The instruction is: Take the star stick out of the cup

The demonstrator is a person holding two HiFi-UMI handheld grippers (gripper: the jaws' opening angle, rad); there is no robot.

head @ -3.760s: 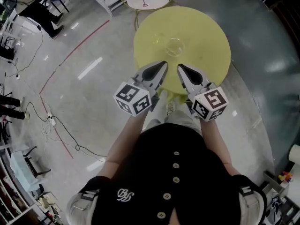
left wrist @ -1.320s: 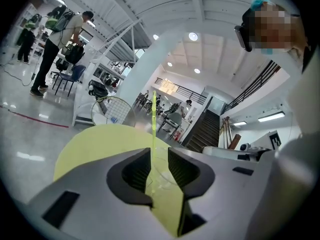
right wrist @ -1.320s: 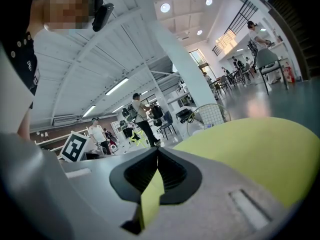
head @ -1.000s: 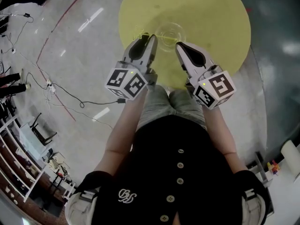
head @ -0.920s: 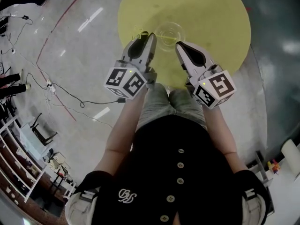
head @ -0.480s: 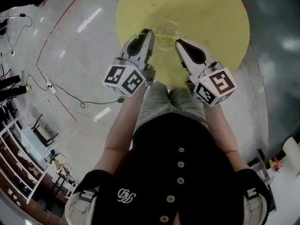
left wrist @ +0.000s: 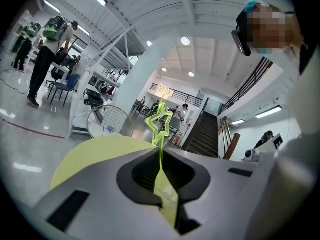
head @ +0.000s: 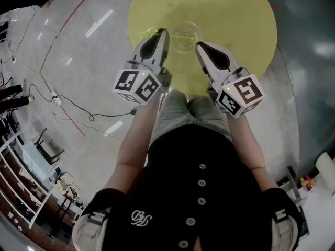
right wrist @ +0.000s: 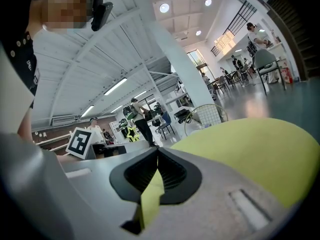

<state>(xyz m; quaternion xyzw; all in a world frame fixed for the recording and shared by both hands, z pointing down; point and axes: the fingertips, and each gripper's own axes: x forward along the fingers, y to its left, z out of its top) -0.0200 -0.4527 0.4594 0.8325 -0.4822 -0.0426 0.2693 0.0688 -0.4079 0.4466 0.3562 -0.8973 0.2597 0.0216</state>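
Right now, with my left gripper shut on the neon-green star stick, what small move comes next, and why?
Probably lift the left gripper straight up, away from the clear glass cup: its jaws clamp the neon-green star stick below the star, while the right gripper is shut and empty.

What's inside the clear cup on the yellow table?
Nothing visible: through the clear cup only the yellow table shows. The star stick is outside it, clamped in the left gripper. The cup's base is too faint to check.

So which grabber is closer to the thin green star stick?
Left. The left gripper is clamped on the thin green star stick; the right gripper is shut, empty, off to its side.
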